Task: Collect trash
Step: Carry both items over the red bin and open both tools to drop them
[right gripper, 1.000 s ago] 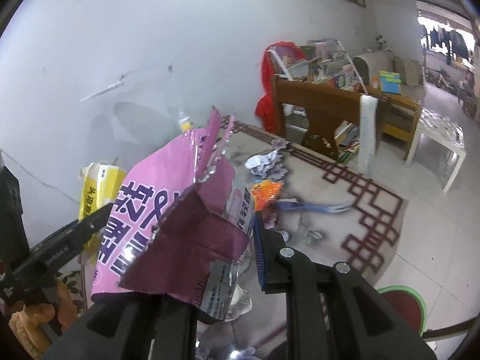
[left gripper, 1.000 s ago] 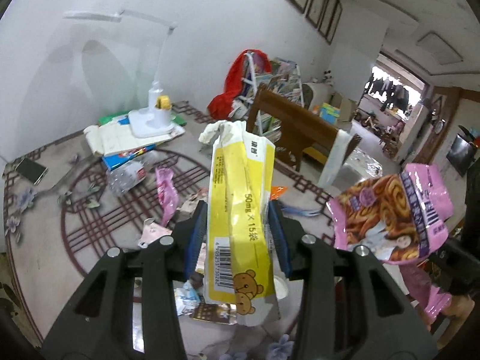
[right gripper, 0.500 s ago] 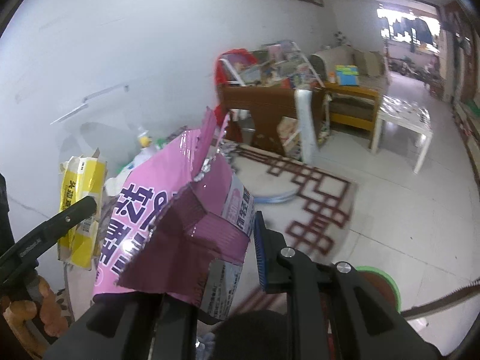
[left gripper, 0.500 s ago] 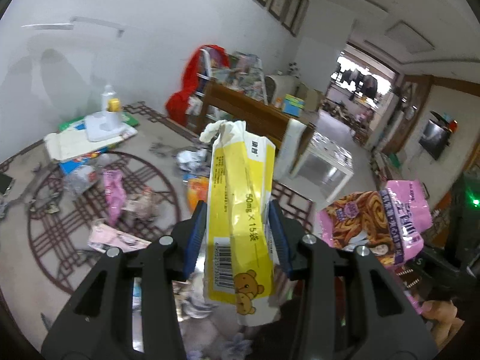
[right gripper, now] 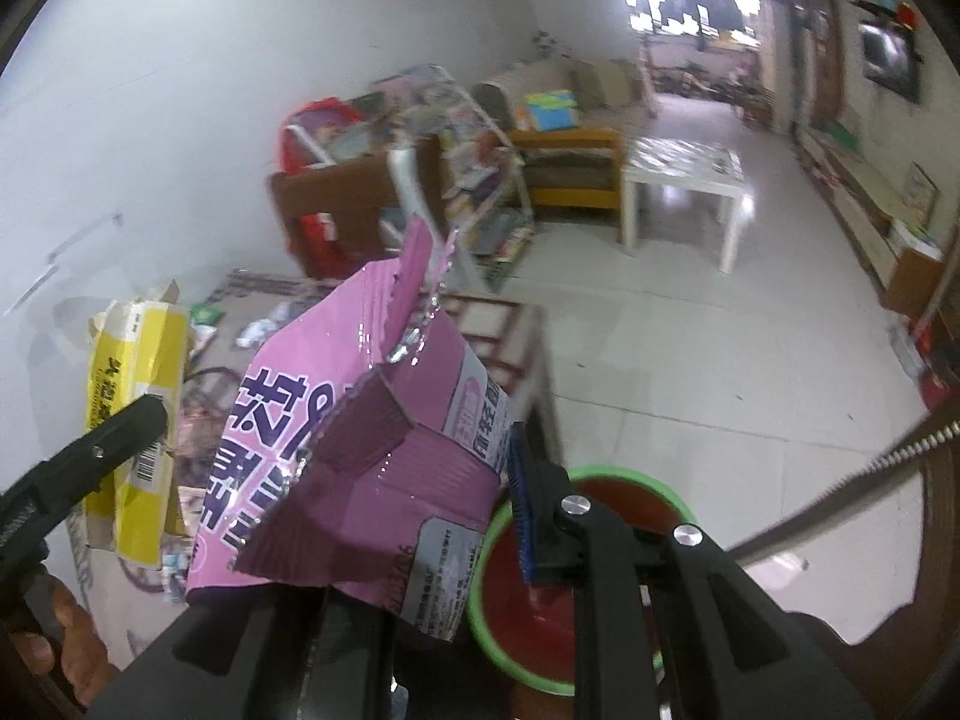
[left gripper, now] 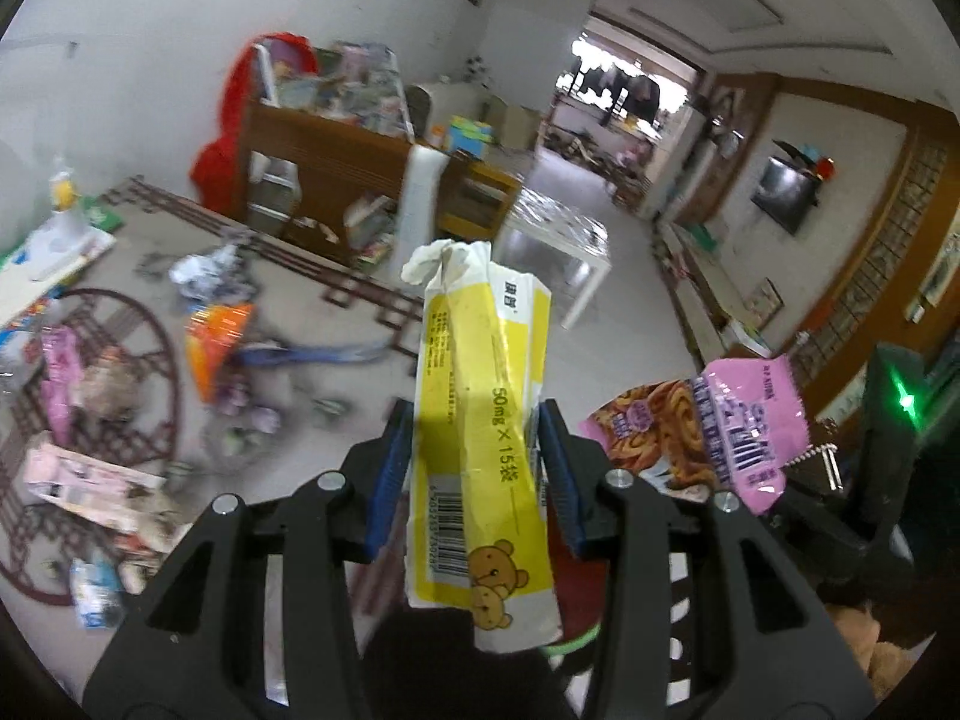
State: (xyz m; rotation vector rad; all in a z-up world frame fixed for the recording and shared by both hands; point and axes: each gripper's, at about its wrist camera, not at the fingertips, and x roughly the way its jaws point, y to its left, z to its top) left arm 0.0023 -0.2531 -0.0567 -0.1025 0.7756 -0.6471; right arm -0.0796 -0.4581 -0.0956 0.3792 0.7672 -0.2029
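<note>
Left gripper (left gripper: pixel 477 468) fingers pinching the yellow carton (left gripper: pixel 480 420), held upright past the tabletop (left gripper: pixel 312 312) edge; right gripper (right gripper: pixel 414 516) fingers clamp the pink snack bag (right gripper: pixel 354 438) above the green-rimmed bin (right gripper: pixel 528 618).

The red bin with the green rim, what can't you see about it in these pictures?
- Red bin, right wrist view: the pink snack bag and right hand-held gripper cover its near side.
- Left wrist view: only a rim sliver shows behind the yellow box.
- Its contents: hidden.
</note>
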